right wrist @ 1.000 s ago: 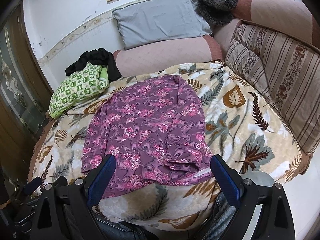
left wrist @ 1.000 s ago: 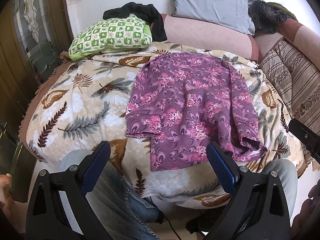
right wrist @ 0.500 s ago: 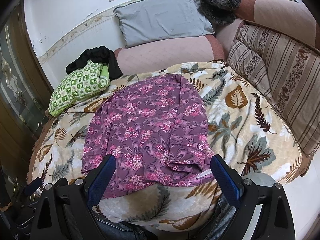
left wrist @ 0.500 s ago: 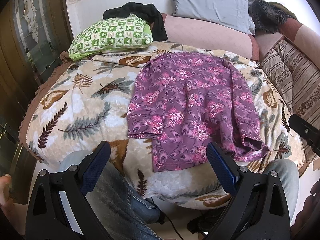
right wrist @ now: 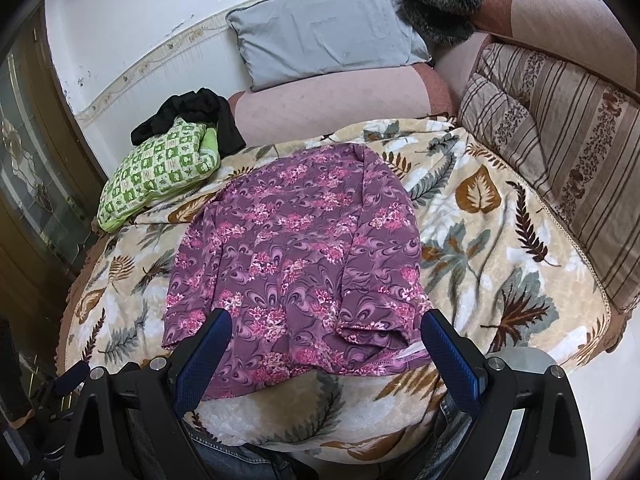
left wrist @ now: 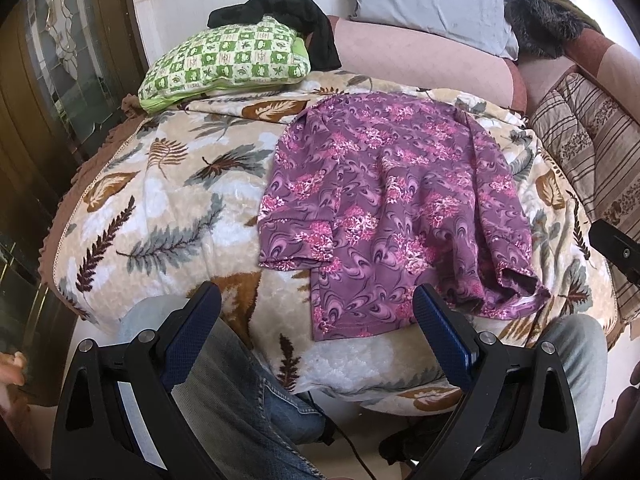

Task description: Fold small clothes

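A purple floral top [left wrist: 396, 208] [right wrist: 296, 264] lies spread on the leaf-patterned blanket [left wrist: 168, 208] [right wrist: 492, 248], both sleeves folded in over the body, hem towards me. My left gripper [left wrist: 316, 320] is open and empty, held over the blanket's near edge just short of the hem's left corner. My right gripper [right wrist: 326, 344] is also open and empty, hovering above the hem near the folded right sleeve cuff [right wrist: 372, 330]. Neither gripper touches the cloth.
A green checked pillow [left wrist: 224, 64] [right wrist: 160, 172] with a black garment [left wrist: 304, 24] behind it sits at the far left. A grey pillow [right wrist: 324, 32], pink bolster [right wrist: 332, 104] and striped cushions [right wrist: 560, 128] line the back and right. The person's jeans-clad knees [left wrist: 240, 400] are below.
Both grippers have drifted slightly forward and up, so the top sits a bit lower and nearer in each view. The top itself has not moved.
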`<state>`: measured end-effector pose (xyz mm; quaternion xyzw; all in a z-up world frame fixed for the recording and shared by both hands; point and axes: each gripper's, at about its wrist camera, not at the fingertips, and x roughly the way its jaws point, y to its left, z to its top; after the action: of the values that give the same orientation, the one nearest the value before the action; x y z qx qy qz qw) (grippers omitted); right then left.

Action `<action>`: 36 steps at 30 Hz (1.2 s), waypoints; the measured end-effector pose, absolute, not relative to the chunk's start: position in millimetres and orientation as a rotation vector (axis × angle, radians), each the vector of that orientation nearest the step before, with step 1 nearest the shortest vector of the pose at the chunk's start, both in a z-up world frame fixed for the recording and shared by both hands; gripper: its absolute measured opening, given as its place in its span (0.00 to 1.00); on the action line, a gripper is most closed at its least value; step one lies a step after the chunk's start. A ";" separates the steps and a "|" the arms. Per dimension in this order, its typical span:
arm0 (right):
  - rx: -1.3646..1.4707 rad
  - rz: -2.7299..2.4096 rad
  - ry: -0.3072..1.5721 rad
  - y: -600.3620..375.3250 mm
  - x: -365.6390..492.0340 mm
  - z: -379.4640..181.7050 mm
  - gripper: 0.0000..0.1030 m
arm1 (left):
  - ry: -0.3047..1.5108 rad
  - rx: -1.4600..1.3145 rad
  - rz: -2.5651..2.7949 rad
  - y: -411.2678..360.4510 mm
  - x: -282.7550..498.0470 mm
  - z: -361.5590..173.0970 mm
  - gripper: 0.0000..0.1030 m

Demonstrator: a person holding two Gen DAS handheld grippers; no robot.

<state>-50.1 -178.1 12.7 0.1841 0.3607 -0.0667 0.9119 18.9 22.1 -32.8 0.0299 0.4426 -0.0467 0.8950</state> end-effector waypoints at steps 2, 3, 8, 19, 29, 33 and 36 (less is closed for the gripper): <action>0.379 -0.135 0.744 -178.8 -49.9 11.8 0.92 | 0.920 0.063 -0.097 22.2 19.2 -33.1 0.94; 0.379 -0.137 0.743 -178.8 -49.9 11.7 0.92 | 0.920 0.064 -0.097 21.7 19.4 -34.0 0.94; 0.379 -0.137 0.744 -179.3 -49.8 11.1 0.92 | 0.919 0.064 -0.096 21.7 19.5 -34.2 0.94; 0.407 -0.128 0.754 -197.6 -33.7 2.7 0.86 | 0.937 0.073 -0.092 19.2 30.2 -46.5 0.94; 0.450 -0.067 0.806 -220.9 0.2 -24.1 0.73 | 0.969 0.139 -0.082 -4.3 63.7 -61.6 0.94; 0.447 -0.042 0.829 -230.4 26.2 -37.0 0.69 | 0.989 0.177 -0.094 -20.4 81.5 -71.4 0.94; 0.431 0.006 0.872 -239.9 54.5 -46.9 0.69 | 1.010 0.190 -0.126 -32.5 94.1 -79.5 0.94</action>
<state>54.5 -239.9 -46.9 0.2072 0.4189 0.0027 0.8841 94.1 -32.5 -79.5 0.0910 0.4827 -0.0601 0.8690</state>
